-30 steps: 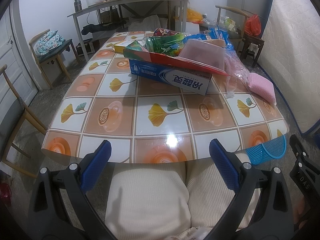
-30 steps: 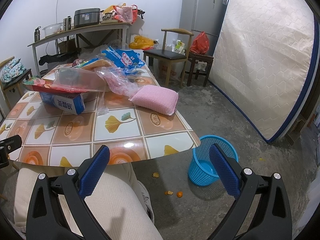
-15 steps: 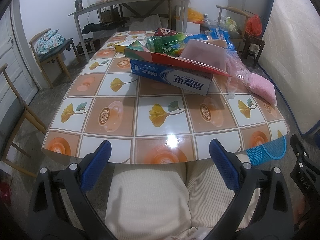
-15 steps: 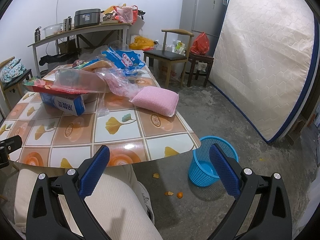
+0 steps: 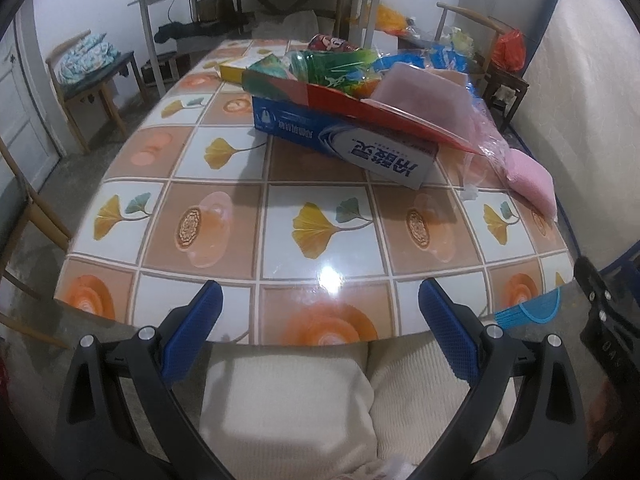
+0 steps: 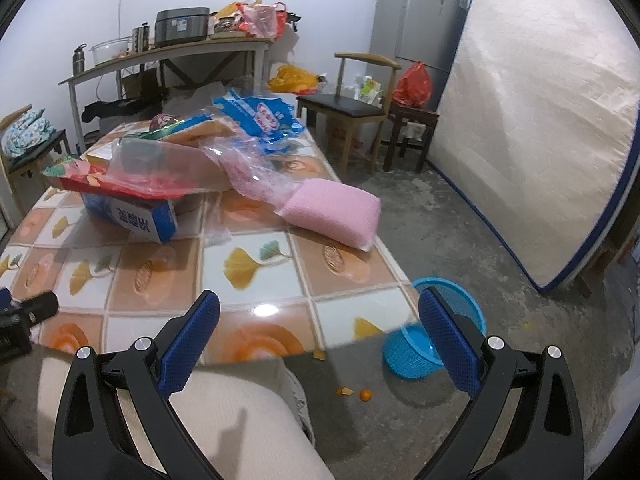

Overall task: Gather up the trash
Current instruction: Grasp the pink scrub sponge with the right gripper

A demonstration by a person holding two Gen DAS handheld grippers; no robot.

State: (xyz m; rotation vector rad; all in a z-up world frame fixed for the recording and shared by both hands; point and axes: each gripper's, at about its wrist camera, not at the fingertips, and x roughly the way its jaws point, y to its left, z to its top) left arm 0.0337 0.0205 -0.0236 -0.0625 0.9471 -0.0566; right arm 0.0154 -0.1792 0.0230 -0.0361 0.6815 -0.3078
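A pile of trash lies on the far half of the tiled table [image 5: 320, 236]: a blue and white box [image 5: 348, 148] [image 6: 132, 216], a red flattened carton [image 5: 360, 108], a green wrapper [image 5: 332, 68], clear plastic bags [image 6: 248, 168], a blue snack bag [image 6: 260, 120] and a pink sponge [image 6: 336, 216] [image 5: 532, 176]. A blue mesh bin [image 6: 432, 332] stands on the floor right of the table. My left gripper [image 5: 320, 328] is open and empty over the table's near edge. My right gripper [image 6: 320, 336] is open and empty at the table's near right corner.
My legs in cream trousers [image 5: 288, 400] sit under the near table edge. Orange peel scraps [image 6: 356, 392] lie on the floor by the bin. A mattress [image 6: 540, 120] leans at the right. Chairs [image 6: 352, 108] and a cluttered side table [image 6: 168, 52] stand behind.
Both grippers have moved forward and up toward the table. The pile looks closer in both views. Nothing on the table has moved.
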